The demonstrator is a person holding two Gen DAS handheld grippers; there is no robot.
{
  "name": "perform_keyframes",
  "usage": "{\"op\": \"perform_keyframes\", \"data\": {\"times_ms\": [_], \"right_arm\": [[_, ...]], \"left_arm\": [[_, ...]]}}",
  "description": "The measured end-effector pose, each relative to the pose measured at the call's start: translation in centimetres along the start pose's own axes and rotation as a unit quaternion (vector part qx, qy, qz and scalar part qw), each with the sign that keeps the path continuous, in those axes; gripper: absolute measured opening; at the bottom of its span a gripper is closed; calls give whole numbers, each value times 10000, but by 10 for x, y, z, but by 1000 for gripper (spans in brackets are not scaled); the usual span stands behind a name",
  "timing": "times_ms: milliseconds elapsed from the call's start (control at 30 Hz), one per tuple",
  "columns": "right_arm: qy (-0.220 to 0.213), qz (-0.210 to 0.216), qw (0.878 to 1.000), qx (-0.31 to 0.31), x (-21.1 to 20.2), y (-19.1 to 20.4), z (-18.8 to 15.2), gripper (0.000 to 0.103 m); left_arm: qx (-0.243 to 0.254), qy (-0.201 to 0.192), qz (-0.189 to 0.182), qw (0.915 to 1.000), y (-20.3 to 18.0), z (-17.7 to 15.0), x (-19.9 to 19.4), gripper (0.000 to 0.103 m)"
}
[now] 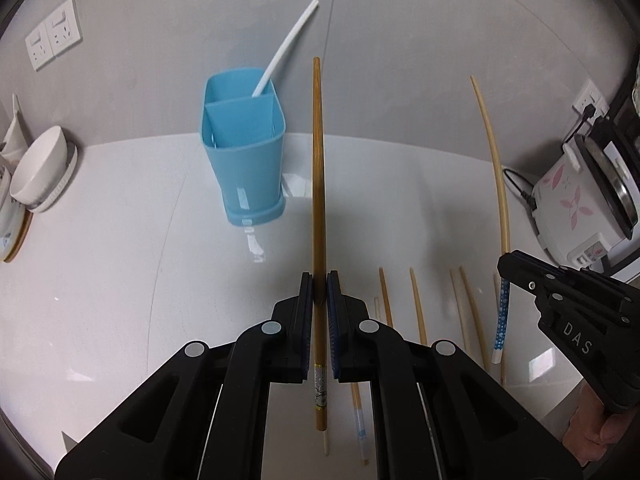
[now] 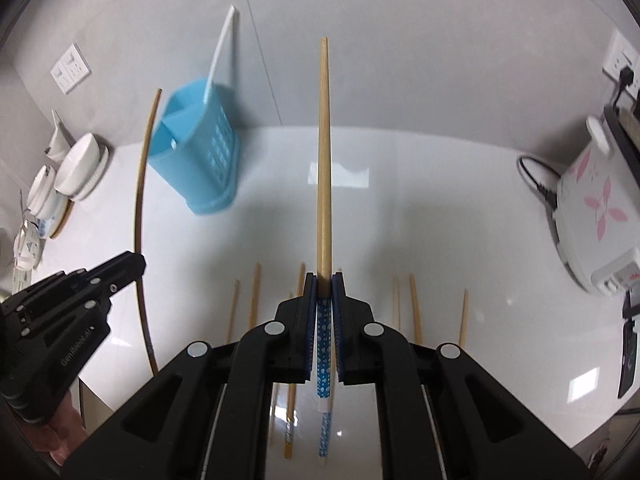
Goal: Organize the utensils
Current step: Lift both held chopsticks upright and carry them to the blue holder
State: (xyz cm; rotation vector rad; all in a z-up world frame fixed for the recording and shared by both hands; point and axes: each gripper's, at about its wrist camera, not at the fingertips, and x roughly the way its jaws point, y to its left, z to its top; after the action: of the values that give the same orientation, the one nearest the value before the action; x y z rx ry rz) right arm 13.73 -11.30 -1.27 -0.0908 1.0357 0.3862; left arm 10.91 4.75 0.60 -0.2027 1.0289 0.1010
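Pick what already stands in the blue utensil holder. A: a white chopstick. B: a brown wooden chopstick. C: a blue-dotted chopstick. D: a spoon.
A: only a white chopstick leans out of the blue utensil holder; the brown chopstick is in the left gripper, the blue-dotted one in the right gripper.

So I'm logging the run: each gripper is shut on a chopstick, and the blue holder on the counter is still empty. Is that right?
Not quite. The blue holder is not empty: a white chopstick already stands in its back compartment, as the left wrist view shows. The rest holds: the left gripper is shut on a brown chopstick, the right gripper on a dotted-handle chopstick.
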Motion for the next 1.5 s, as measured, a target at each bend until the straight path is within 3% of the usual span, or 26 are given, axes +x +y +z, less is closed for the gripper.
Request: {"op": "perform_keyframes", "data": {"times_ms": [500,1100,1500], "right_arm": [[-694,12,9971,-318,-22,24,60,7],[-762,61,9967,-262,5,60,114,7],[-931,269,9951,192,36,59,128,7]], "left_arm": [[-105,-562,4,9984,17,53,-24,7],[-267,-1016,-229,9942,46,108,7,7],[-50,-2147,-387,9759,59,129,36,7]]}}
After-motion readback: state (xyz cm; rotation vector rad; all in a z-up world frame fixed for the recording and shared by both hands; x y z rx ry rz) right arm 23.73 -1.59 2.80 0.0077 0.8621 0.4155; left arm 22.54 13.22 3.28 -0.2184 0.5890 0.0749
